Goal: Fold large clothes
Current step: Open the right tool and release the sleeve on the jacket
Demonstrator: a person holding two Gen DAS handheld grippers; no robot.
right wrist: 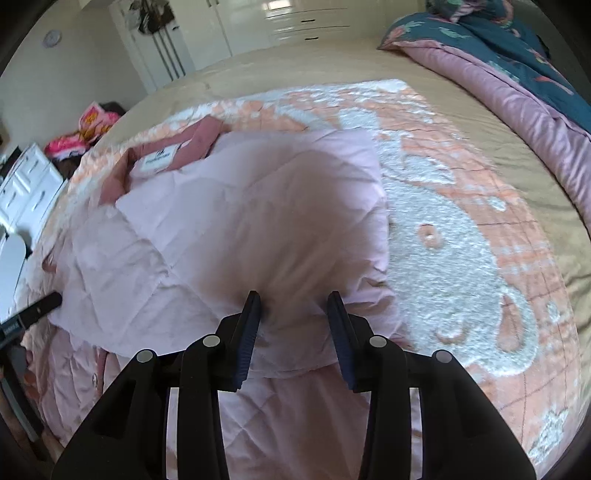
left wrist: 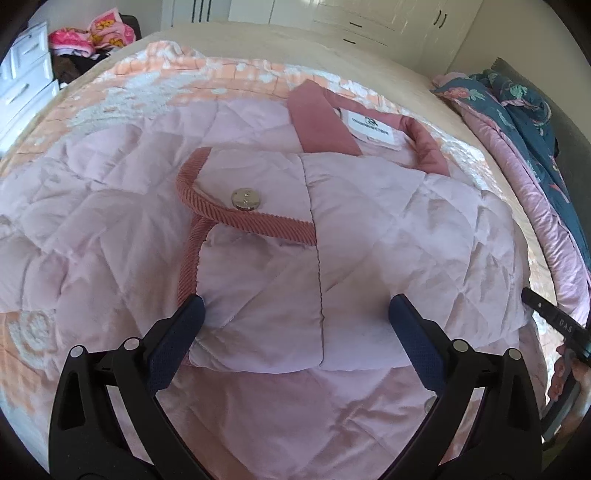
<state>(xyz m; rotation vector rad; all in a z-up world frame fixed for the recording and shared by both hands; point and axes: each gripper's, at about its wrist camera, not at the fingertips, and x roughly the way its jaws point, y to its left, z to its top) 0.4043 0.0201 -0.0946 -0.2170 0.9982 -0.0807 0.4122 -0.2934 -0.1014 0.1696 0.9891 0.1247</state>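
Note:
A pale pink quilted jacket (left wrist: 122, 206) with darker pink corduroy trim, a metal snap (left wrist: 244, 198) and a white neck label (left wrist: 373, 131) lies on the bed. Its sleeve (left wrist: 369, 229) is folded across the body. My left gripper (left wrist: 295, 306) is open, its fingers either side of the sleeve's cuff end. In the right wrist view the jacket (right wrist: 229, 206) fills the middle. My right gripper (right wrist: 293, 301) is partly closed around a bunched fold of the jacket; the fabric bulges between the jaws.
The jacket rests on a peach and white fleece blanket (right wrist: 454, 236) over a tan bedsheet (right wrist: 314, 62). A pink and blue floral duvet (right wrist: 517, 74) is heaped at the right. White drawers (left wrist: 26, 74) and a pile of clothes (left wrist: 92, 35) stand at the left.

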